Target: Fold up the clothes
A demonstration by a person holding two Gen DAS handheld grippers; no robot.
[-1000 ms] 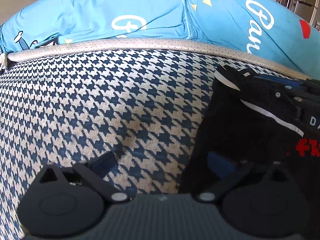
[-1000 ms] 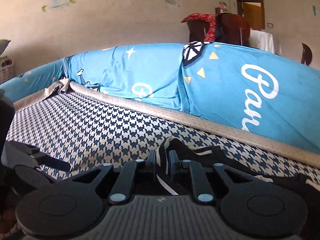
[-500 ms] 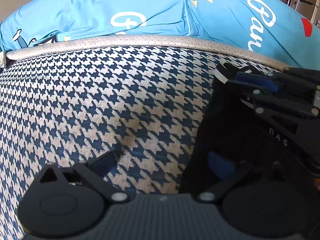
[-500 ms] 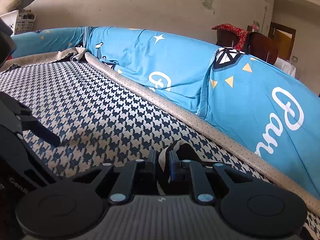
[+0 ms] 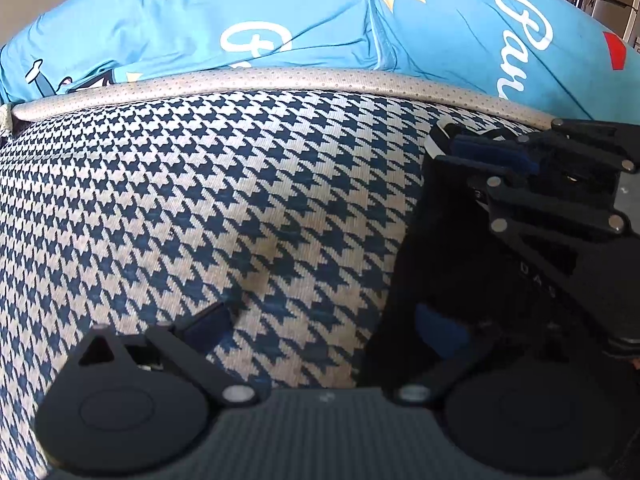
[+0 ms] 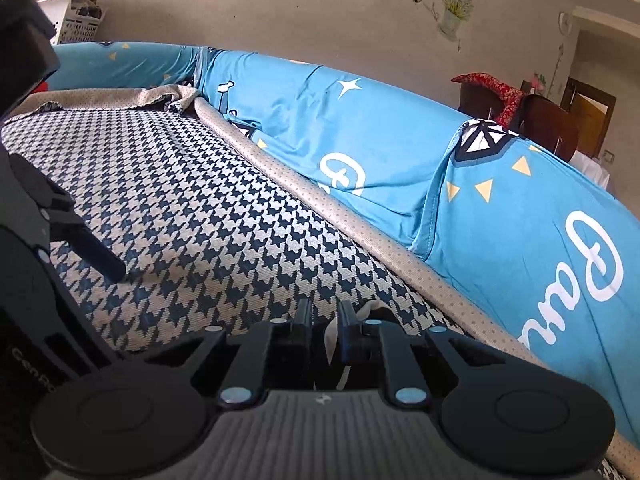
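A black garment [image 5: 416,248] with a white stripe lies on the right side of the houndstooth seat cover [image 5: 208,200]. My left gripper [image 5: 320,324] stands open low over the seat, one blue pad above the houndstooth and the other over the garment's left edge. My right gripper [image 6: 325,318] is shut on a striped fold of the black garment [image 6: 374,312]. In the left wrist view the right gripper [image 5: 454,151] pinches the garment's far corner. One of the left gripper's fingers [image 6: 94,254] shows at the left of the right wrist view.
A bright blue printed cover [image 6: 360,120] drapes the backrest behind beige piping [image 6: 320,204]. The houndstooth seat [image 6: 180,200] stretches to the left. A white basket [image 6: 76,20], a dark chair with red cloth [image 6: 500,88] and a doorway [image 6: 588,116] stand along the wall.
The right gripper rolled and dropped a little while still pinching the garment, and now covers its red print in the left wrist view. The left gripper has stayed put.
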